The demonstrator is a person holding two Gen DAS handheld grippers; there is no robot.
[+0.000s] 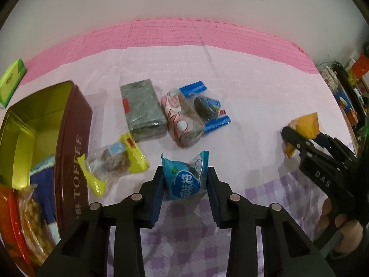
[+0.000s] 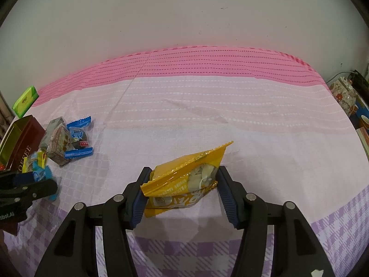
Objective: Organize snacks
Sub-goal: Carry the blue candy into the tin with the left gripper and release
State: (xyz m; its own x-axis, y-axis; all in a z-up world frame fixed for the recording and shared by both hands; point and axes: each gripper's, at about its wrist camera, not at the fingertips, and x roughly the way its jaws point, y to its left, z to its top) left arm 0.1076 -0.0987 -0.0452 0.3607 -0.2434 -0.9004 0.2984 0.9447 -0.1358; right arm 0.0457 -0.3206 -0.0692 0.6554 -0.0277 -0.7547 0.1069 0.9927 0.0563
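- The checked cloth (image 2: 207,120) carries everything; on my left the open toffee tin (image 1: 76,143) already holds several packets.
- A loose cluster waits just beside the tin: grey block (image 1: 143,110), pink-wrapped cake (image 1: 182,117), blue candy (image 1: 207,108), yellow-ended sweet (image 1: 113,159).
- My right gripper (image 2: 182,184) pinches the yellow snack bag (image 2: 184,177), clear of the cloth, I judge.
- My left gripper (image 1: 185,180) squeezes the blue plum candy (image 1: 184,180), low over the cloth.
- Risk: slick film slipping from the pads, or the bag fouling the tin's wall.
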